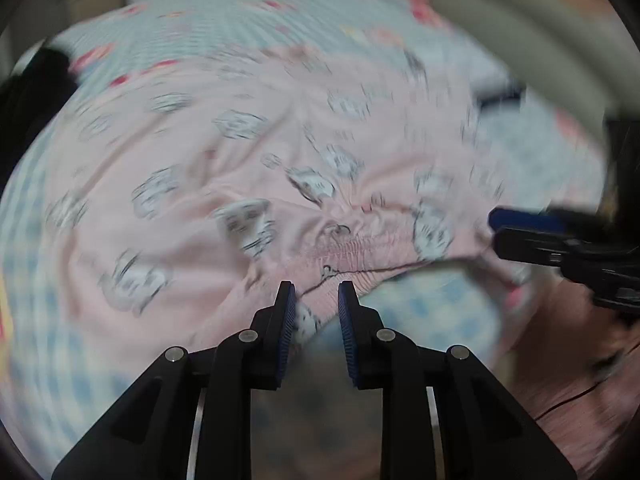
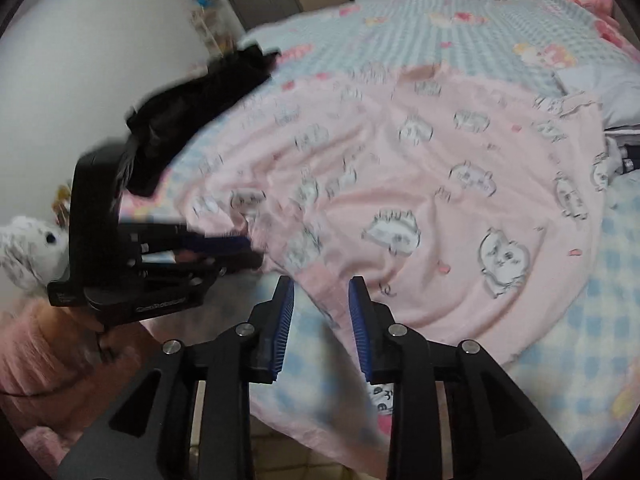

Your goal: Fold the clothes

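- Left wrist view: the pink pajama pants, printed with small grey-and-white cartoon animals, lie spread over the blue checked bedsheet. The gathered elastic waistband is at the near edge, just beyond the left gripper.
- The left gripper's jaws stand narrowly apart with nothing pressed between the pads; the waistband edge lies under and just past the tips.
- At the right edge of this view the right gripper is seen side-on at the far end of the waistband. It is blurred, so from here I cannot tell whether it pinches the cloth.
- Right wrist view: the right gripper also shows a narrow gap, with the garment's near hem just in front of its tips and no cloth clamped.
- The left gripper reaches in from the left to the pink edge.
- Handling, as a judgement: thin, light, limp knit that will sag and wrinkle, not slippery or fragile. The ruched waistband is the thickest part and the soundest place to pinch, one gripper near each end.
- Direction: the waistband faces the person; the long axis seems to run away across the bed toward the black garment and the far sheet, though the leg ends are too blurred to be sure.
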`<state>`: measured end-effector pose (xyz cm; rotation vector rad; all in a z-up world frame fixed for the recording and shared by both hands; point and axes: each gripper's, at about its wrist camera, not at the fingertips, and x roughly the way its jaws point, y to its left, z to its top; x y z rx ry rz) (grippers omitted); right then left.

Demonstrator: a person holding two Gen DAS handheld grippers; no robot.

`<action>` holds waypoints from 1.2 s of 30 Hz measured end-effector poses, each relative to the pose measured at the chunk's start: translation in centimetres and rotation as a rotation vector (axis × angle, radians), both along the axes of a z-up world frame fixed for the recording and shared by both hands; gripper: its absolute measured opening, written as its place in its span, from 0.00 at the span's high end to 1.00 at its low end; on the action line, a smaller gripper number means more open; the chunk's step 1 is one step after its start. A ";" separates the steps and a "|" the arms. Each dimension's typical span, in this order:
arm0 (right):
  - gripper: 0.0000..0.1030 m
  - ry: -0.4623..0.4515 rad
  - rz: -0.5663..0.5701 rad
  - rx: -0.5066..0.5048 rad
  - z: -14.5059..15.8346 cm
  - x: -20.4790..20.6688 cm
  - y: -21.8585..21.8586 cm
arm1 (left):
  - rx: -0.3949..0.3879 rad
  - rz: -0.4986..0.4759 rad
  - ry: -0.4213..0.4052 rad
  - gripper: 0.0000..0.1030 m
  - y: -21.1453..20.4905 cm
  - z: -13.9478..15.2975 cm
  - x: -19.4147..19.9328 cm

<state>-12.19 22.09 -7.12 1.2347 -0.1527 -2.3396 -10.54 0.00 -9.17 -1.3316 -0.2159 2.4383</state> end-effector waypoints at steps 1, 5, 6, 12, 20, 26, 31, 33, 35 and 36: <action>0.72 0.020 -0.032 0.014 0.3 0.1 0.3 | 0.038 0.059 0.001 0.76 -1.5 0.1 0.7; 0.70 0.005 -0.156 0.150 -1.0 -0.7 1.3 | 0.134 0.245 -0.065 0.76 -6.8 -1.3 2.3; 0.69 -0.033 -0.150 0.199 -2.1 -1.1 1.1 | 0.105 0.270 -0.098 0.76 -7.6 -1.9 2.1; 0.71 -0.040 -0.223 0.269 -3.3 -1.1 2.1 | 0.273 0.346 -0.085 0.74 -11.0 -1.7 3.4; 0.54 0.012 -0.342 0.128 -1.5 2.6 3.9 | 0.591 0.402 -0.148 0.60 -13.8 -4.3 3.7; 0.52 -0.136 -0.352 0.017 -4.1 2.7 5.0 | 0.563 0.362 -0.179 0.61 -11.8 -5.1 2.5; 0.64 -0.166 -0.376 -0.076 -4.4 3.0 5.6 | 0.415 0.467 -0.251 0.80 -11.7 -5.8 2.6; 0.64 -0.169 -0.445 -0.068 -4.5 3.3 6.7 | 0.458 0.480 -0.252 0.80 -12.0 -5.9 2.9; 0.63 -0.176 -0.480 -0.046 -4.8 3.1 7.2 | 0.525 0.471 -0.244 0.79 -12.3 -6.0 3.0; 0.63 -0.178 -0.481 -0.044 -4.8 2.9 7.3 | 0.575 0.463 -0.238 0.78 -12.5 -6.0 3.1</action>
